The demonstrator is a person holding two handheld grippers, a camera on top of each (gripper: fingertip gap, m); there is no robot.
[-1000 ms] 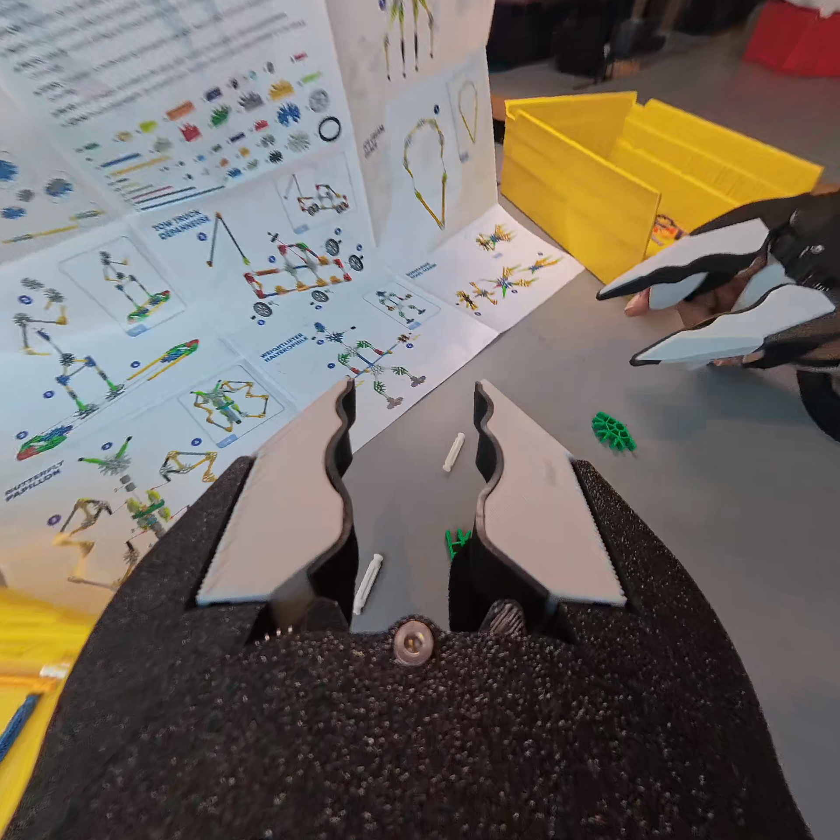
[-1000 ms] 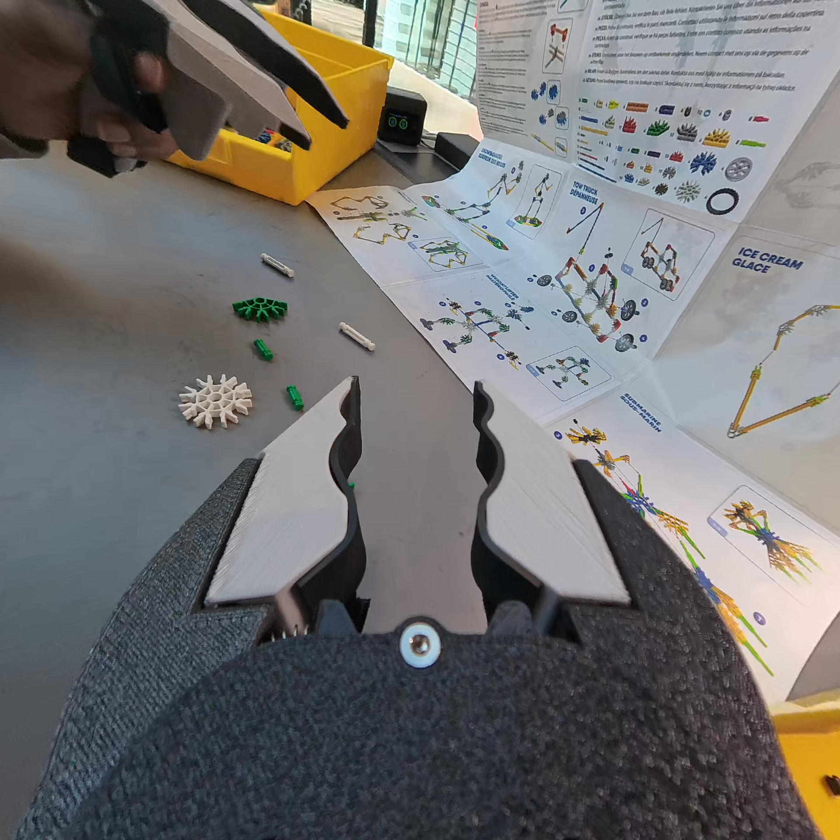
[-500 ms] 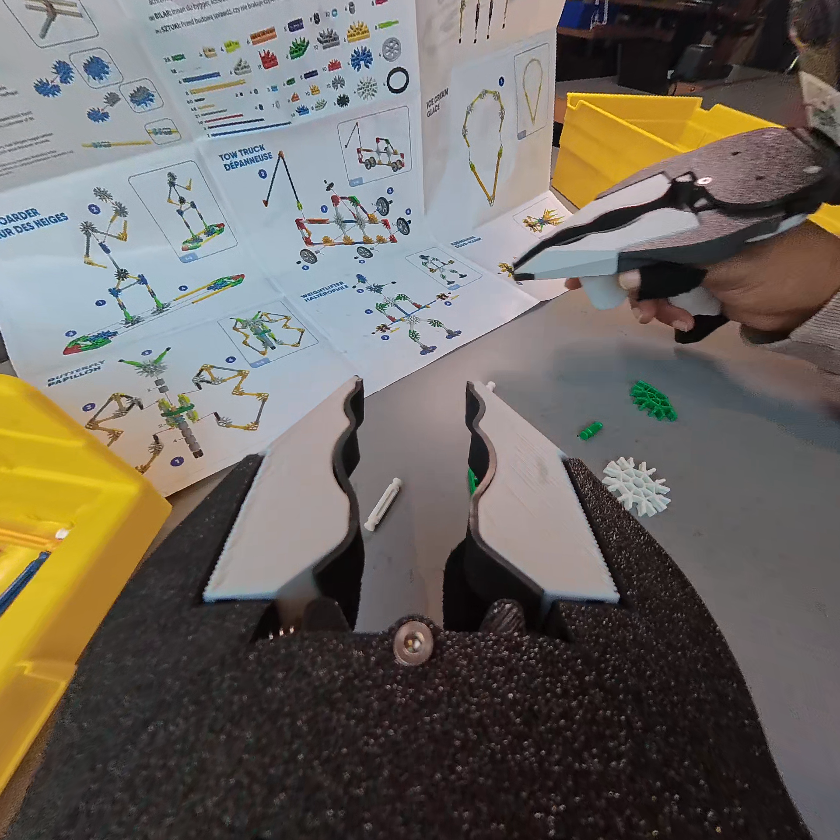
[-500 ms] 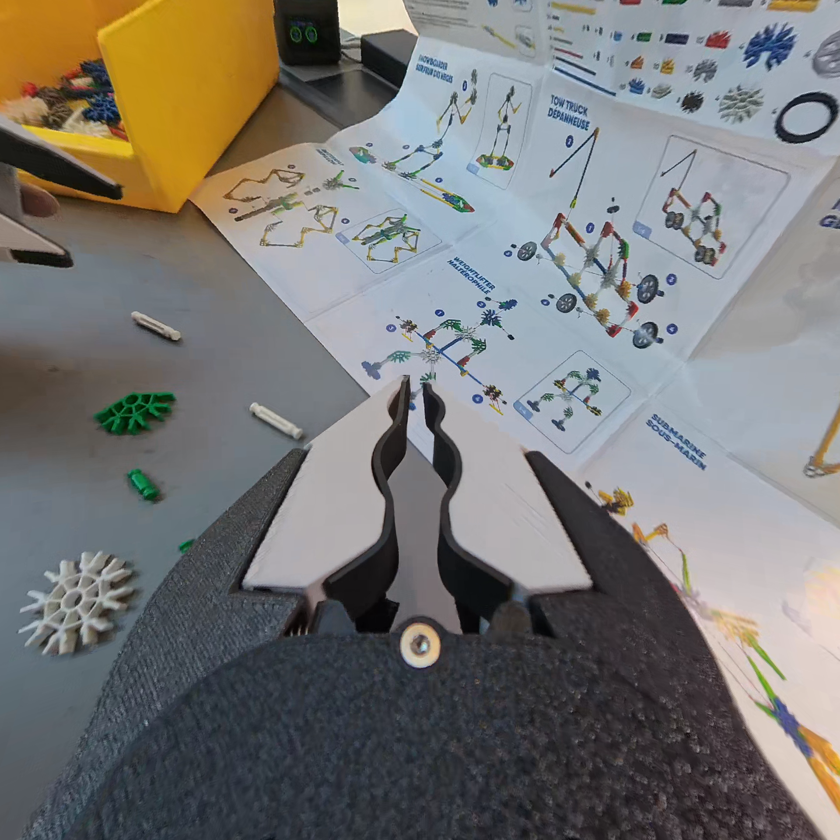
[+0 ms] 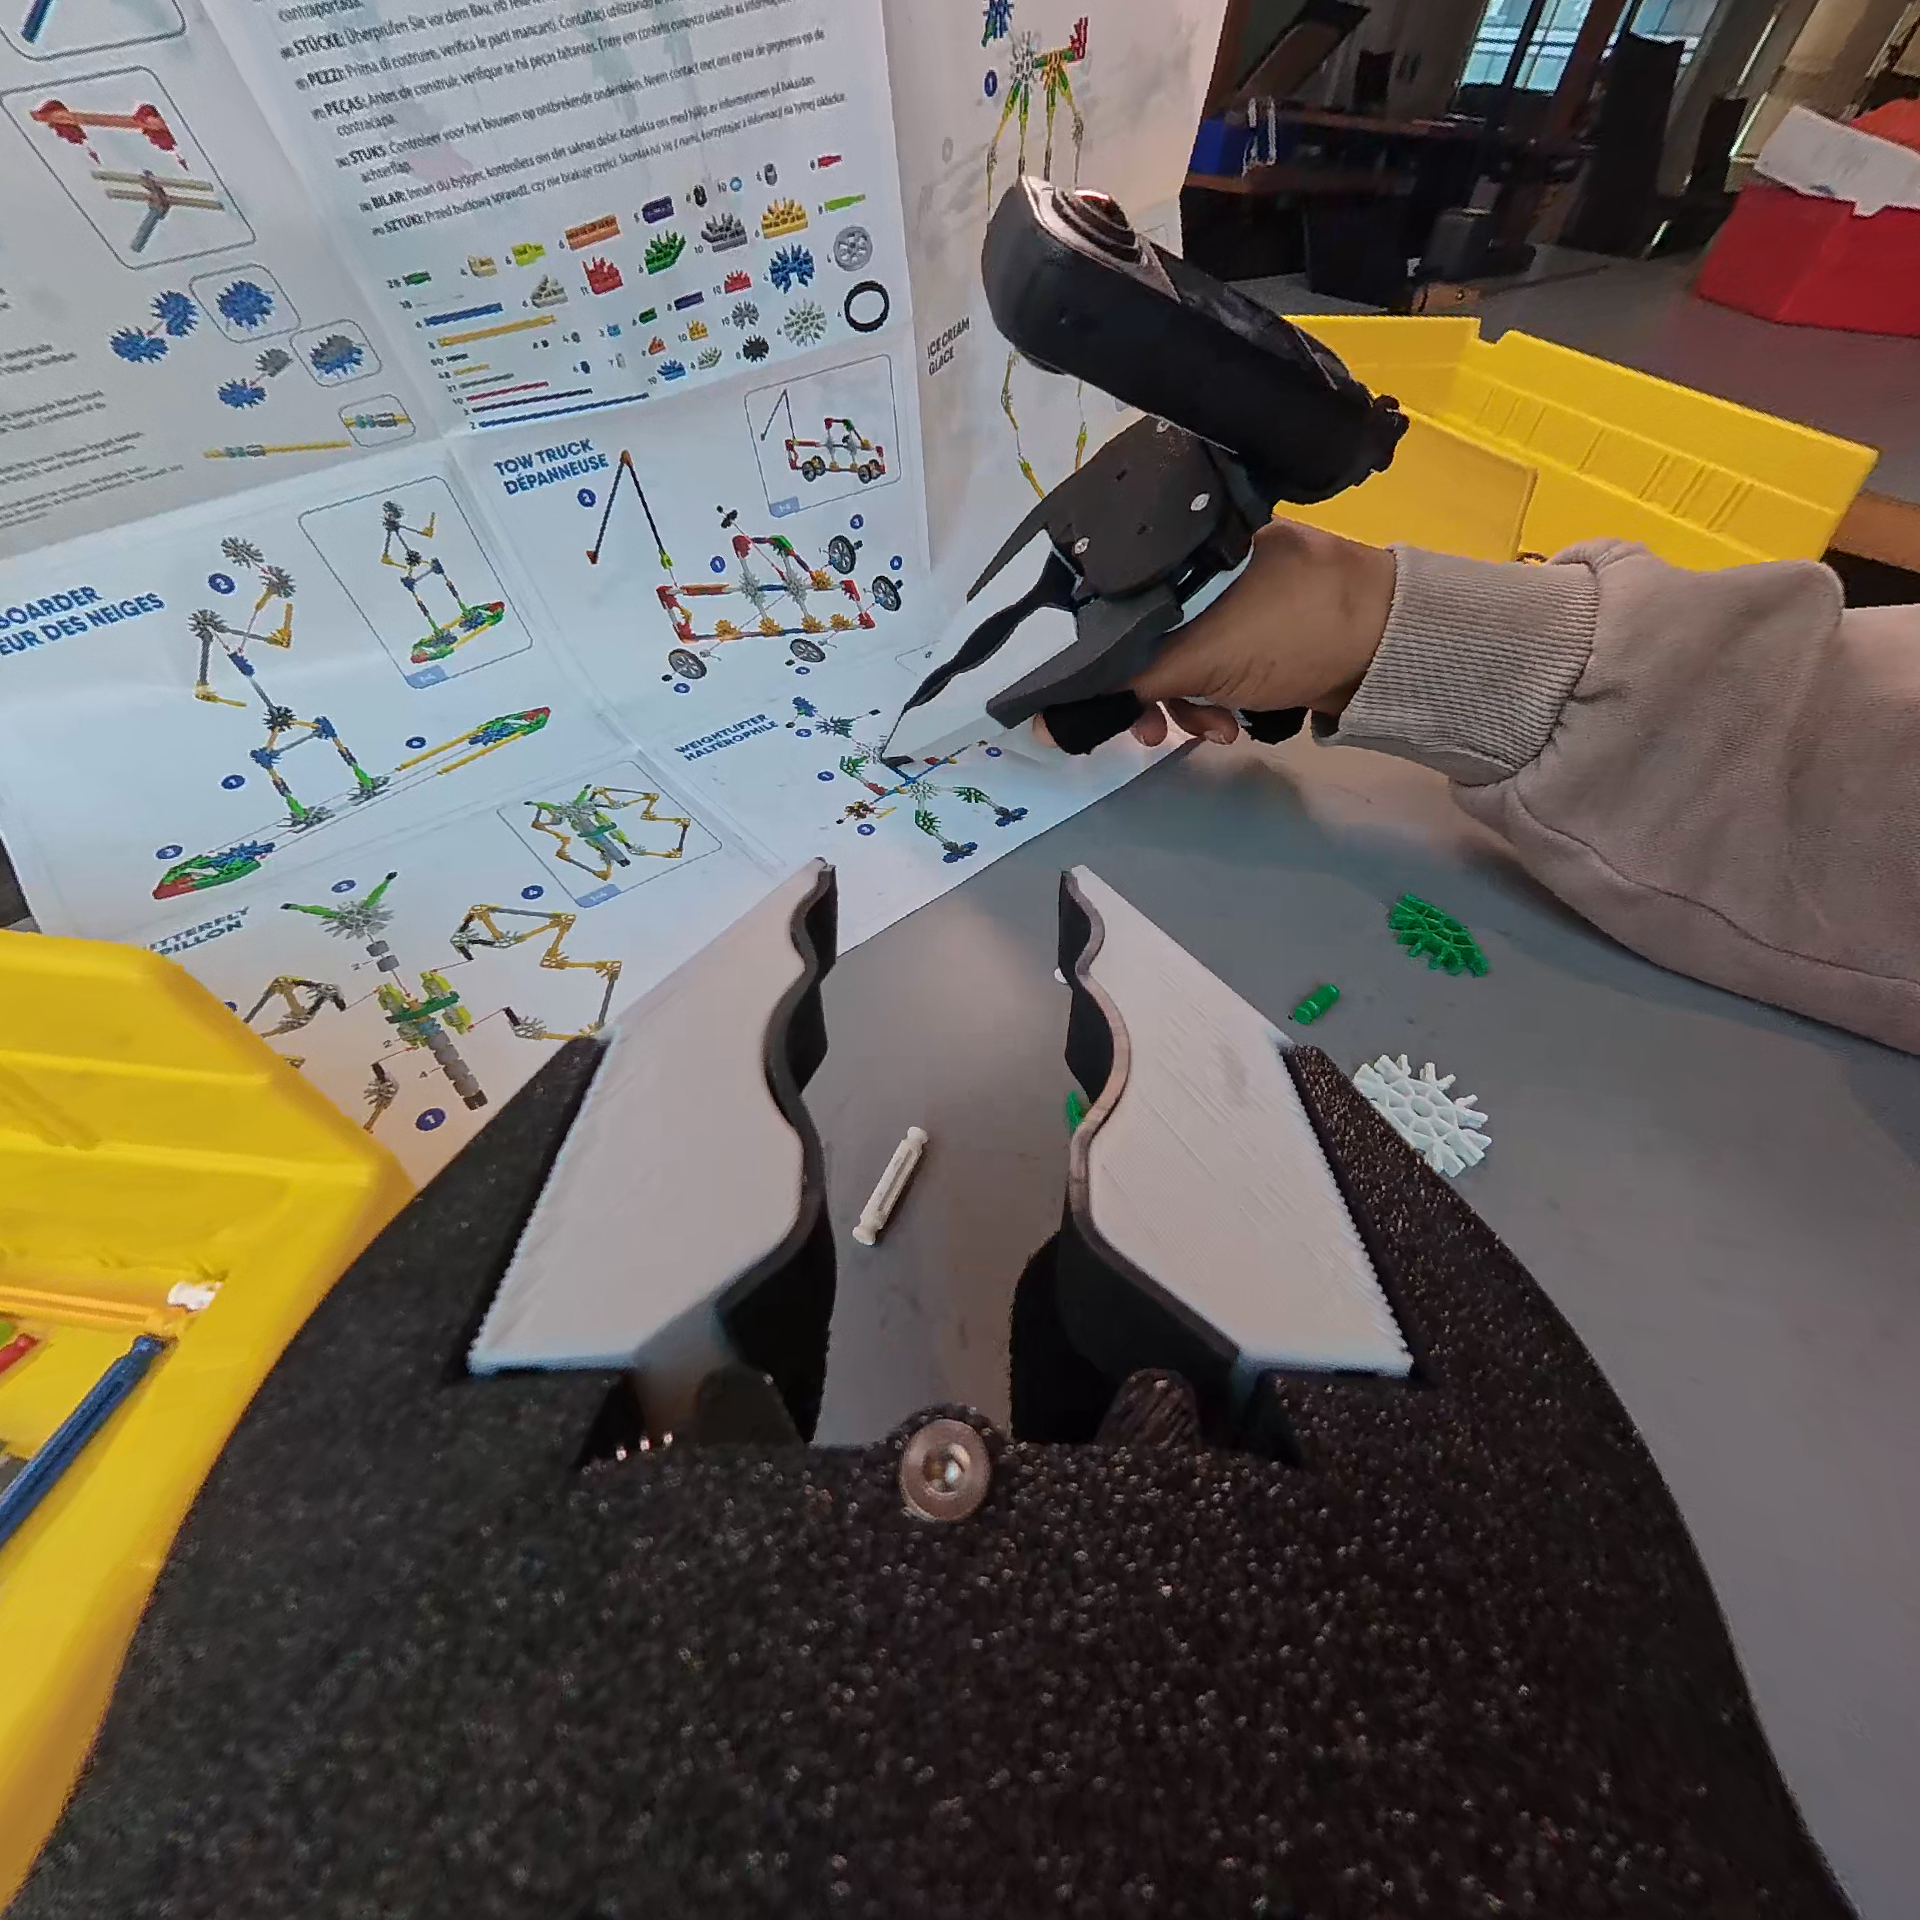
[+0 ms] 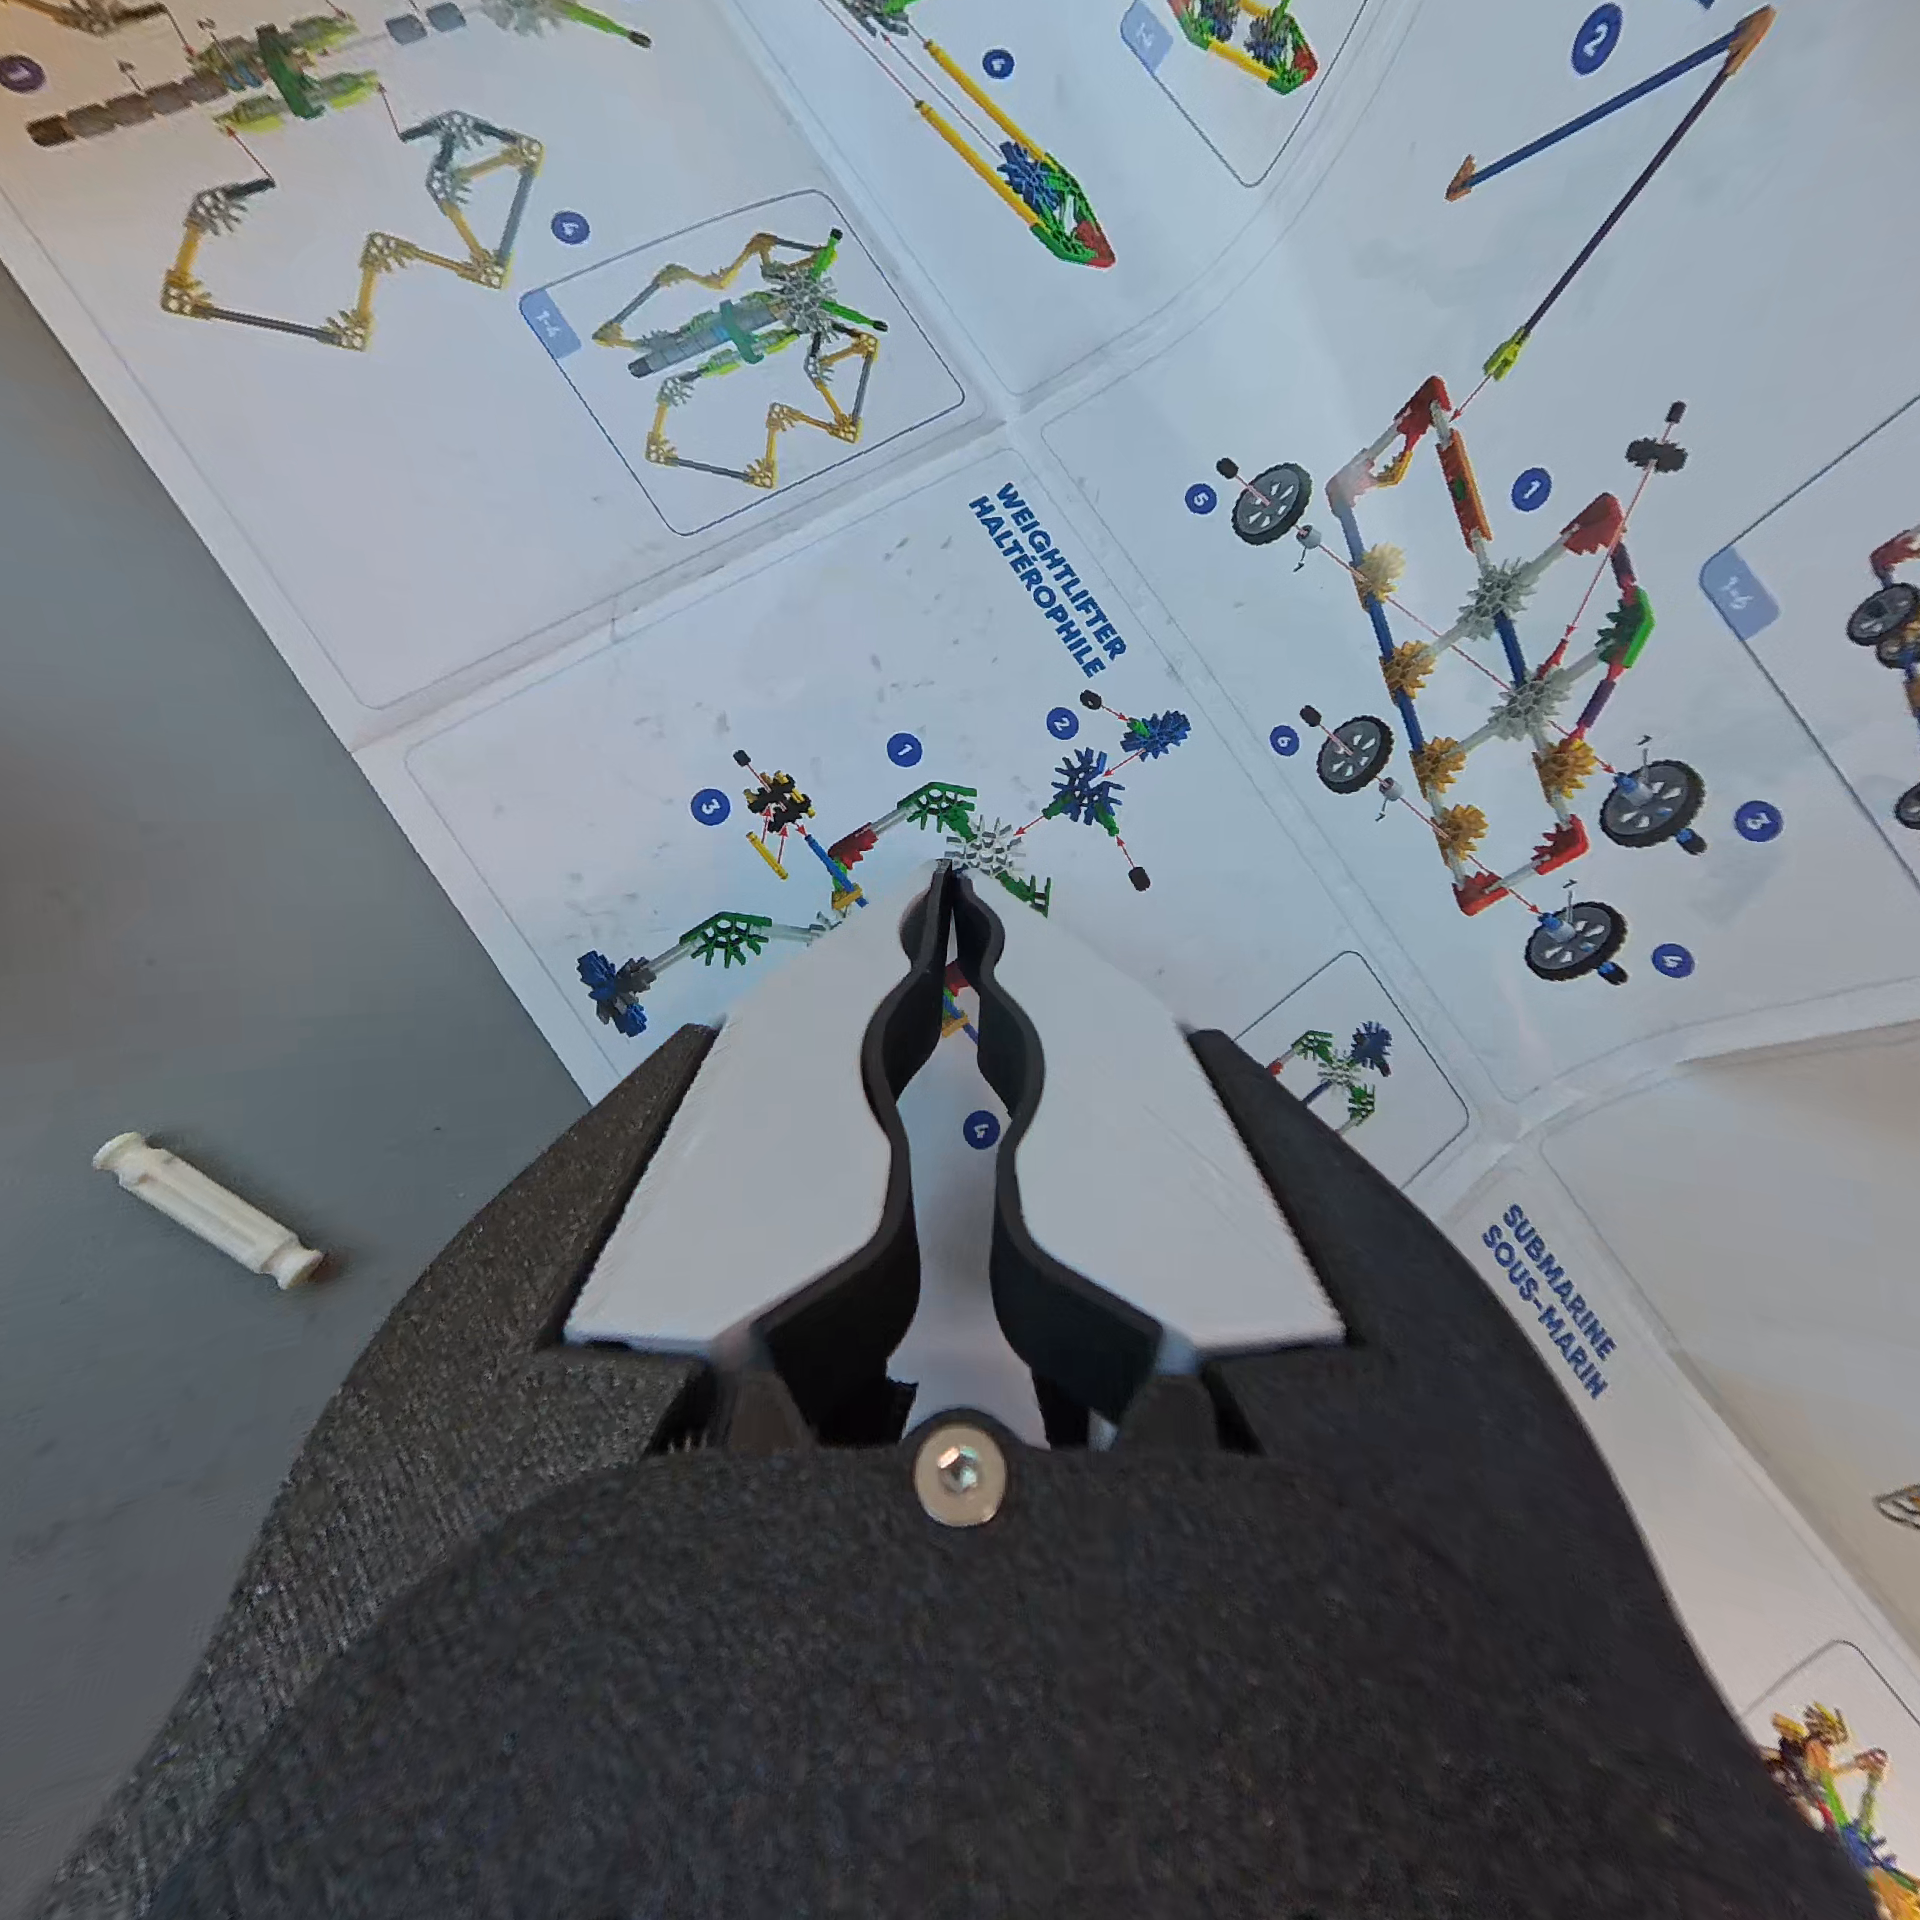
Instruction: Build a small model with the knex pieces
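The right gripper (image 6: 948, 878), its fingers pressed together on nothing, touches its tips to the instruction sheet (image 6: 852, 582) along the desk's (image 5: 1558, 1299) far edge, while the left gripper (image 5: 945, 894) hovers with fingers spread wide, empty, above a white rod (image 5: 889, 1184).

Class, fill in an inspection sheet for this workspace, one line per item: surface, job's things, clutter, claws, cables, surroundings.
Surface: grey tabletop.
Job's things: nothing seen.
Clutter: white plastic rod, white snowflake connector, green fan connector, small green rod, folded paper instruction sheet.
Claws: left claw open above the white rod; right claw shut, tips on the sheet.
Cables: nothing seen.
Surroundings: yellow plastic bins.
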